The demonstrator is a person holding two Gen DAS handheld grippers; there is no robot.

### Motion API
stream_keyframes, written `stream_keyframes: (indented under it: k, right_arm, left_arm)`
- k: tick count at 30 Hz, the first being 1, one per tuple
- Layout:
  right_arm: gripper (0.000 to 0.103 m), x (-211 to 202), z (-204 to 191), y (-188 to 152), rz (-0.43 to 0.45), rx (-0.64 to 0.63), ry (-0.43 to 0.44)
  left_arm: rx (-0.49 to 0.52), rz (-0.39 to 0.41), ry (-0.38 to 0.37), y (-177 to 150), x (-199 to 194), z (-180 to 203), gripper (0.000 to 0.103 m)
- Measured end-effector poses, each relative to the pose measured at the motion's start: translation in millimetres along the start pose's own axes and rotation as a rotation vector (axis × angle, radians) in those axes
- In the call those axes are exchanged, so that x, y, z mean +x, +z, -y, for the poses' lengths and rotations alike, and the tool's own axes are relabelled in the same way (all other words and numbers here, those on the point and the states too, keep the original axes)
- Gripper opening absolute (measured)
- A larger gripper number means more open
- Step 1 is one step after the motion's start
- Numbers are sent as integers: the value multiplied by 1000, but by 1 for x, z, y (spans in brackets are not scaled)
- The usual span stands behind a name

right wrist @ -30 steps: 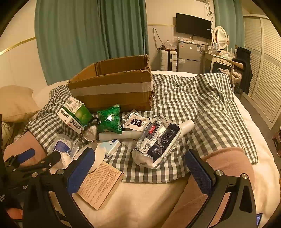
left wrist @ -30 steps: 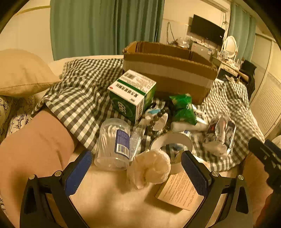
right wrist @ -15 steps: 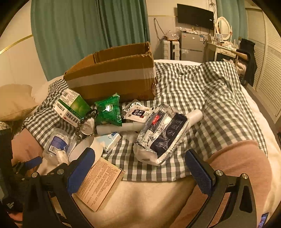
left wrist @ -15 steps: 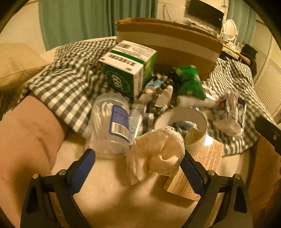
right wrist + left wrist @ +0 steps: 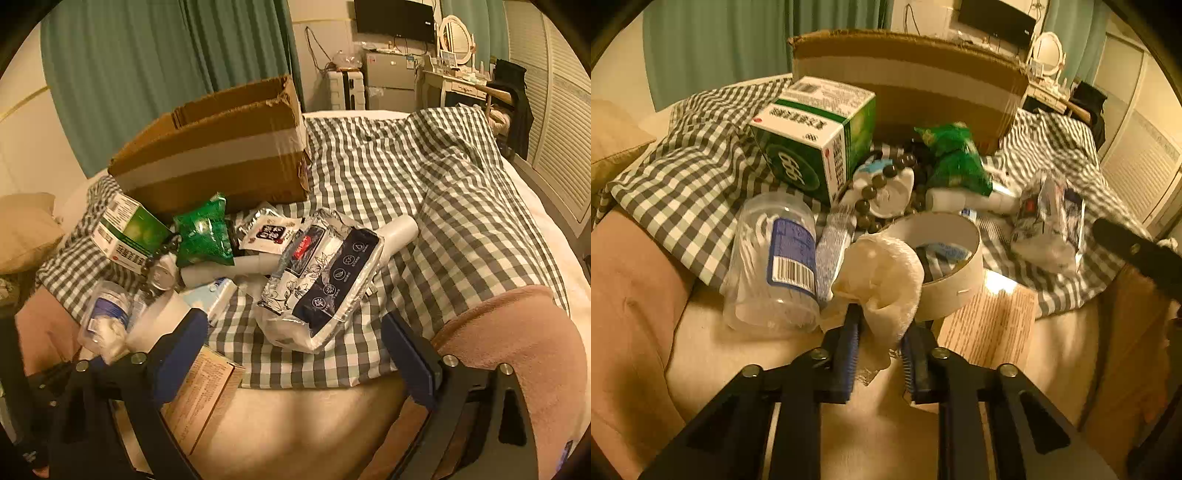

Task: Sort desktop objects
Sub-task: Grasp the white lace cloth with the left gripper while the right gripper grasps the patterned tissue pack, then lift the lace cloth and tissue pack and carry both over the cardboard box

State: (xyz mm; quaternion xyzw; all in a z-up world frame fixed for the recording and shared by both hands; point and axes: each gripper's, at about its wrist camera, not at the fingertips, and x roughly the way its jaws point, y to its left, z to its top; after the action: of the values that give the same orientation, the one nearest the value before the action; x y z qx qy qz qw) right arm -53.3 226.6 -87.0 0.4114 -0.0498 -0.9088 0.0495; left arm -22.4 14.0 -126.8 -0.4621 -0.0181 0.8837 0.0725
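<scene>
A: What is held by the left gripper (image 5: 880, 345)?
B: A white cloth wad (image 5: 882, 275) is pinched between its 2 blue pads, whose jaws have just been closing. The wad bulges up just ahead of the fingertips.

A: What is seen around that gripper, left to right?
B: A clear jar (image 5: 775, 262) with a blue label is lying just ahead to the left, touching the wad. Farther ahead a green box (image 5: 816, 136) is tilted on the checked cloth (image 5: 690, 177). Dark beads (image 5: 882, 184) are draped over a white item straight ahead. A tape roll (image 5: 945, 262) is pressed against the wad's right side, and a printed leaflet (image 5: 993, 321) is lying to the right of the pads. A cardboard box (image 5: 908, 85) is standing at the far back.

A: And the right gripper (image 5: 295, 354)?
B: Its jaws are spread wide, though they have just been closing slightly; nothing is pressed by the pads. A silver and navy pouch (image 5: 325, 280) is lying just ahead between the fingers, on the checked cloth. A green packet (image 5: 203, 232) is seen ahead to the left, a white tube (image 5: 400, 230) ahead to the right.
</scene>
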Motion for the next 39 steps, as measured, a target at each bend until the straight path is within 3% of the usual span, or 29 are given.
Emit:
stream_keyframes:
  k: [5, 8, 9, 14, 17, 21, 29, 39]
  right_arm:
    - [84, 20, -9, 8, -24, -49, -21]
    - [56, 39, -10, 12, -67, -56, -54]
    - [51, 47, -9, 12, -89, -41, -52]
    - [50, 67, -2, 10, -155, -5, -30]
    - [24, 70, 6, 9, -172, 29, -44]
    - [12, 70, 9, 7, -177, 45, -16]
    - [7, 41, -2, 7, -90, -5, -18]
    - [5, -8, -7, 6, 4, -30, 0]
  left_arm:
    - [-46, 64, -27, 7, -6, -10, 10]
    - [-71, 76, -36, 10, -6, -15, 10]
    - [-78, 73, -40, 11, -5, -17, 10]
    - [-100, 89, -40, 13, -4, -21, 10]
    - [-106, 110, -41, 13, -6, -21, 10]
    - [-110, 145, -33, 15, -9, -21, 10]
    - [-94, 234, 7, 19, -21, -20, 10]
    - [-56, 325, -24, 24, -40, -11, 10]
